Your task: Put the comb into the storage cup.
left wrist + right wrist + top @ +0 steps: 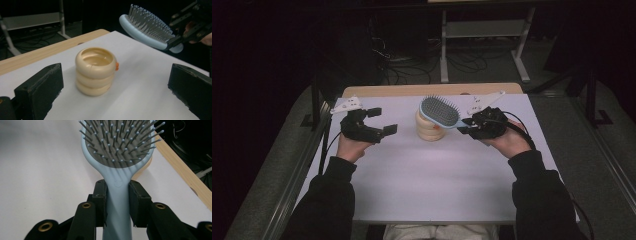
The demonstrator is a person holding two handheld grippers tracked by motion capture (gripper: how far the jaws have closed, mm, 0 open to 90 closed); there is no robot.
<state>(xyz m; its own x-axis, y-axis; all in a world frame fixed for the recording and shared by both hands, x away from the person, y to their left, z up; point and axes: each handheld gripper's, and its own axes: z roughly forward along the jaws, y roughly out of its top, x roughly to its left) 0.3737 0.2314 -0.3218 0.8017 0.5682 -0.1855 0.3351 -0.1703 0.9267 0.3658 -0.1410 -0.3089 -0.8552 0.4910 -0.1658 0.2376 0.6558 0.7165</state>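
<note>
L claw (pixel 379 121) agape, R claw (pixel 468 125) clamped, both raised.

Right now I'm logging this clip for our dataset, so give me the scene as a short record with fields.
surface: white table top, wooden edge at the far side
left gripper: open, nothing between its jaws, held up left of the holder
right gripper: shut on the hairbrush handle
hairbrush: light blue, grey bristle pad facing up, head raised over the holder
holder: cream, ringed, upright, open top, small orange spot on its side
contact: brush and holder look apart in the left gripper view
</note>
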